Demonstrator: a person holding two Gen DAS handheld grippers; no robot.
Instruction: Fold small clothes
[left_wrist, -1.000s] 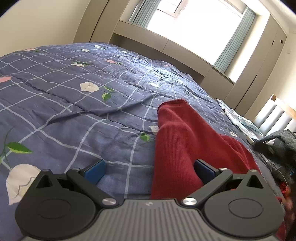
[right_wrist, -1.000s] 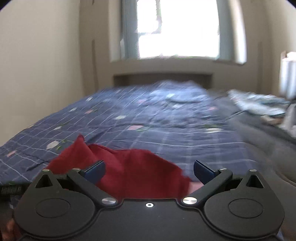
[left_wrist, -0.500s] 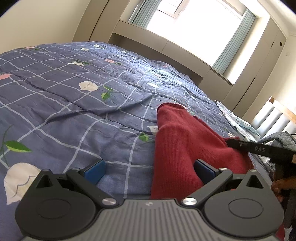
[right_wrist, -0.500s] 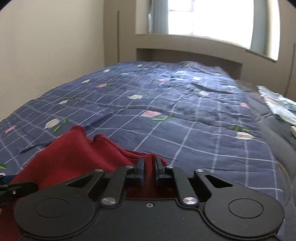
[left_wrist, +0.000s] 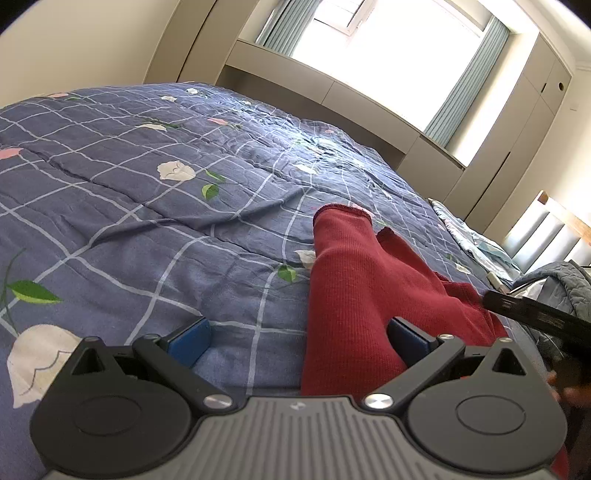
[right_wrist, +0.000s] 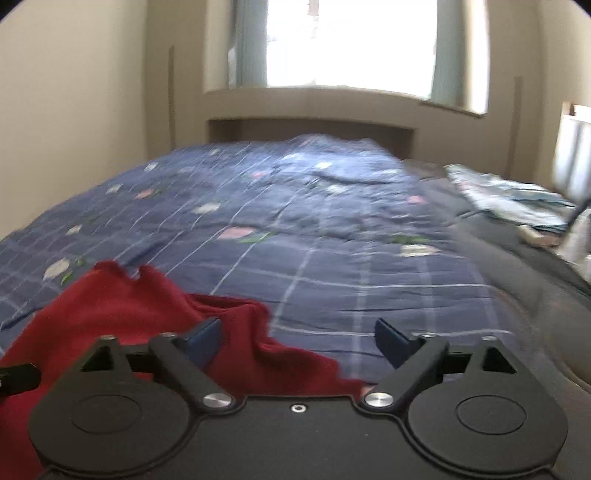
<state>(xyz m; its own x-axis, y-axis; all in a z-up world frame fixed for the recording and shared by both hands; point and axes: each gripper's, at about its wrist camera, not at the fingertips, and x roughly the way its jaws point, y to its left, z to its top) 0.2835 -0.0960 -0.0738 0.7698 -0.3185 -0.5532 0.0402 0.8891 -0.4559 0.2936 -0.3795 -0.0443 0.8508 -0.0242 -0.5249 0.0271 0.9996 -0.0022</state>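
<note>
We see our left claw (left_wrist: 297, 341) and right claw (right_wrist: 297, 338) both spread apart, gripping nothing, low over the red knit garment (left_wrist: 362, 295) lying near us on the blue floral quilt (left_wrist: 147, 206).

Dark red ribbed knit garment (left_wrist: 354, 295), lying on the blue checked floral bedspread (left_wrist: 147, 206). One narrow tubular part extends away across the cover, ending in a hemmed open cuff; a second layer lies beside it. In the right wrist view the garment (right_wrist: 122, 306) is rumpled, with raised folds.
</note>
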